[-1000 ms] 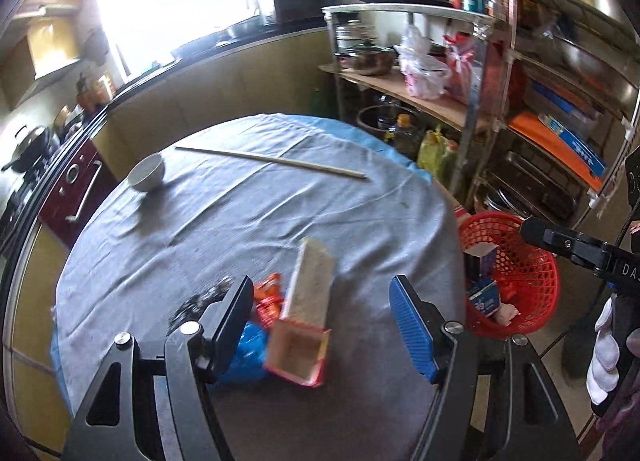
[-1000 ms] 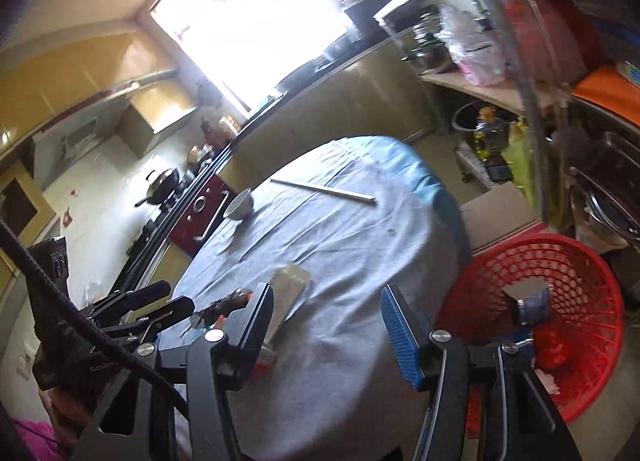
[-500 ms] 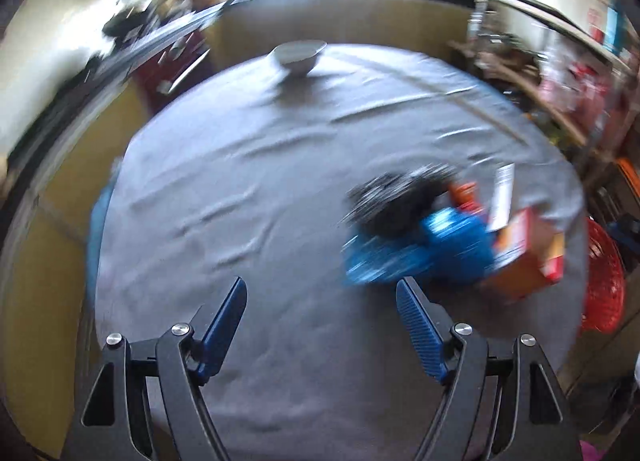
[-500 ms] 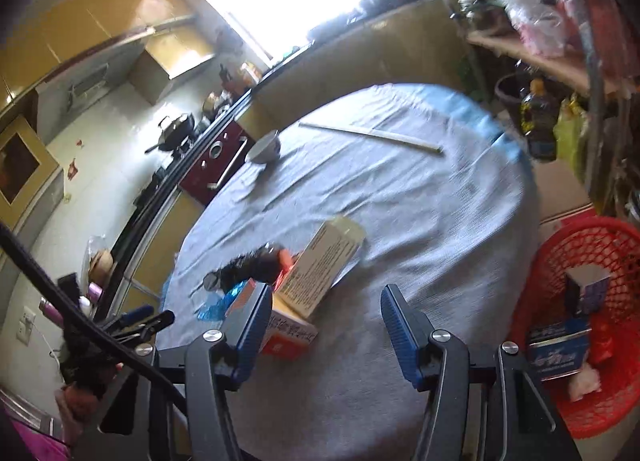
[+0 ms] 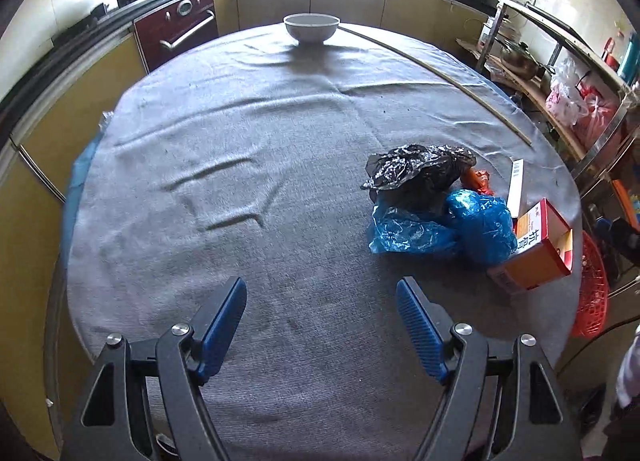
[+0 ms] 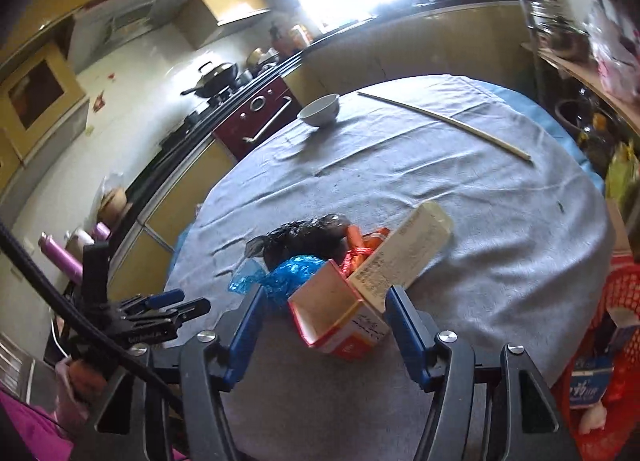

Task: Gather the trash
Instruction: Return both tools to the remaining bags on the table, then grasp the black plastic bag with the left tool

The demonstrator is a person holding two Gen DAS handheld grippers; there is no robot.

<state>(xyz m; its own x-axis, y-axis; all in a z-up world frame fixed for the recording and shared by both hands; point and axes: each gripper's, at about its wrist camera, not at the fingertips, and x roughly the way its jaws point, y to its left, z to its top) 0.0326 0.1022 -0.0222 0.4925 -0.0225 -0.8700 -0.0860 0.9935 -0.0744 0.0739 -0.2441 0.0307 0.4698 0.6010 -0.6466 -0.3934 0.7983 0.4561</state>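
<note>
A trash pile lies on the round grey-clothed table (image 5: 248,165): a black plastic bag (image 5: 416,169), a blue plastic bag (image 5: 440,227), a red wrapper (image 5: 478,181) and an open orange-and-white carton (image 5: 536,247). My left gripper (image 5: 320,325) is open and empty above the table's near edge, left of the pile. My right gripper (image 6: 322,321) is open with the carton's open end (image 6: 340,317) between its fingers, not clamped. The black bag (image 6: 304,237) and blue bag (image 6: 288,273) lie just beyond it. A red basket (image 6: 616,341) holding cartons stands on the floor at the right.
A white bowl (image 5: 311,27) and a long wooden stick (image 5: 440,77) lie at the table's far side. Metal shelves (image 5: 580,93) with pots and bags stand at the right. Kitchen counters and an oven (image 5: 180,27) run behind the table.
My left gripper has swung left and back, away from the pile. My right gripper has come down to the pile, and the carton now sits between its fingers.
</note>
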